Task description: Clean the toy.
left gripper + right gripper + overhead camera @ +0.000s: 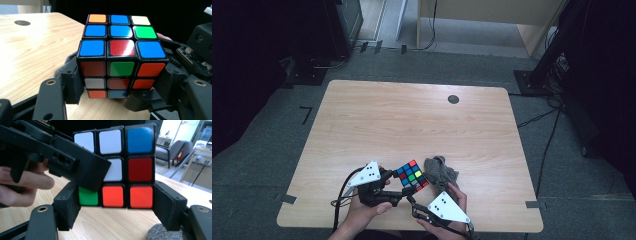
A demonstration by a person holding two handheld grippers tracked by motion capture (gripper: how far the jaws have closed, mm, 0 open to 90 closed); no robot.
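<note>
You hold a Rubik's cube (412,176) near the front edge of the table (412,115), between both tools. Your left gripper (391,186) has its jaws pinched on the cube's lower layers, one pad on each side, seen plainly in the left gripper view, where the cube (120,57) shows a top face of blue, orange, green, red and pale yellow stickers. Your right gripper (412,199) clamps the same cube (125,170) from the other side: in the right gripper view its jaws press the bottom row of green and orange-red stickers, with white, blue and red above. The cube sits just above the wood, whether touching it you cannot tell. Your left hand (364,210) and right hand (452,200) come in from the bottom of the high view. A crumpled grey cloth (440,171) lies on the table just right of the cube, touching or nearly touching it. The surface is pale wood-grain laminate with rounded corners and a dark round cable port (453,99) toward the far right. The table stands on grey carpet (272,165) marked with short strips of black tape (305,114). Cables (542,117) trail across the floor at the right. Dark equipment stands (552,55) flank the far side, and a light wooden cabinet (492,15) sits beyond
</note>
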